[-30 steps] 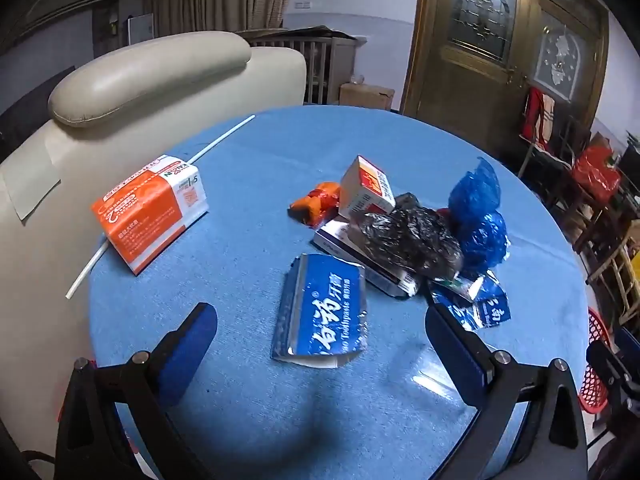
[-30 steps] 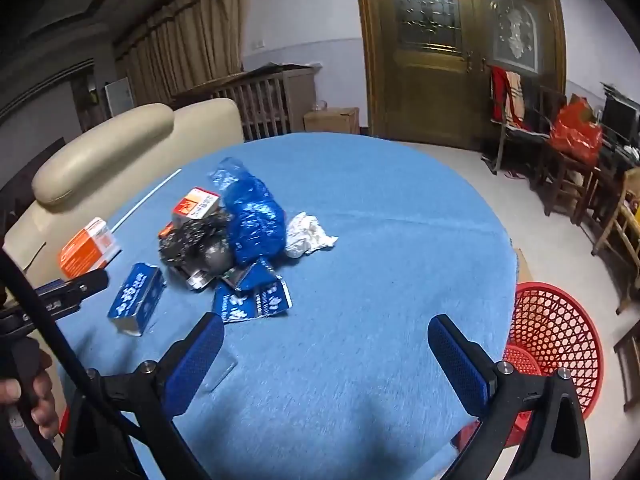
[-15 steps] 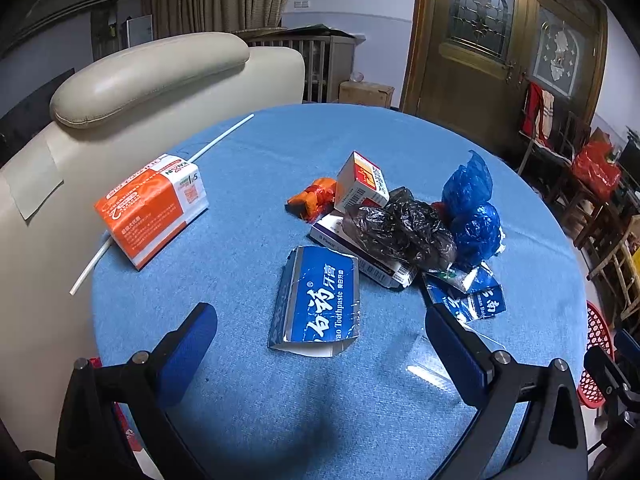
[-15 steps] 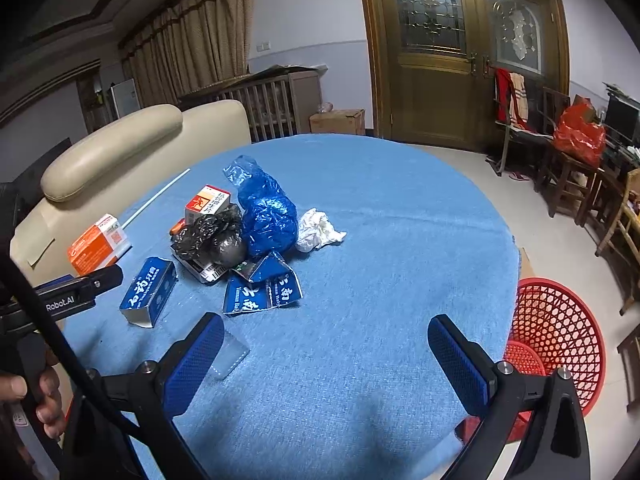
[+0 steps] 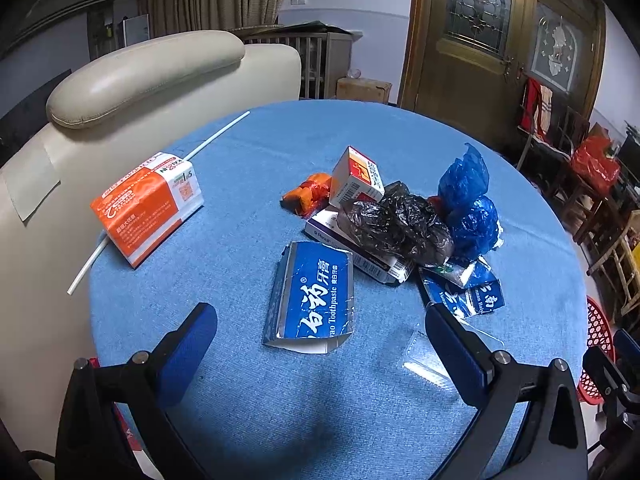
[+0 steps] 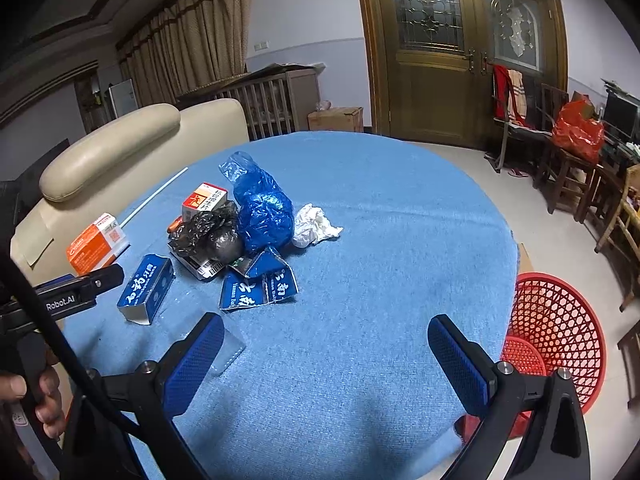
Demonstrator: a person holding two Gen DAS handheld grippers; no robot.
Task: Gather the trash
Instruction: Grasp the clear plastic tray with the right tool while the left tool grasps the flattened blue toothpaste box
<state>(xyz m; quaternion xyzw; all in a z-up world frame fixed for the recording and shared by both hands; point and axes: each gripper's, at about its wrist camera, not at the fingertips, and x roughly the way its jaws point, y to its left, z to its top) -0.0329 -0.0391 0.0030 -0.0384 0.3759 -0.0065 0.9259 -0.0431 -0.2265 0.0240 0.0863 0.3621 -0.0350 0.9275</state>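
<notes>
1. Left of the left gripper (image 5: 320, 336) and well beyond its left finger lies an orange tissue pack (image 5: 147, 207) by the table's edge, with a white straw (image 5: 218, 136) running under it. Neither is touched.
2. The left gripper hangs over the blue table (image 5: 260, 408) with its jaws spread wide and nothing between them. Straight ahead, lined up with the gap, lies the flattened blue toothpaste box (image 5: 311, 295). My reading: nothing looks collected so far, and this box is the first target. The next move calls for lowering until the pads straddle the box's sides, then closing gently, since thin card may buckle or slide on the cloth.
3. Ahead and right of that gripper is the main pile: a small white-and-red carton (image 5: 356, 176), an orange wrapper (image 5: 308, 198), a black plastic bag (image 5: 396, 228) on a long box, a blue plastic bag (image 5: 468, 204) and a torn blue carton (image 5: 464, 296).
4. The right gripper (image 6: 326, 354) is likewise gaping and empty; a clear plastic scrap (image 6: 228, 350) lies just beside its left finger, and a crumpled white tissue (image 6: 314, 228) is well ahead.
5. Right of its right finger, off the table and lower, stands the red mesh basket (image 6: 560, 332). Its visible part shows no trash; the rest is hidden.
</notes>
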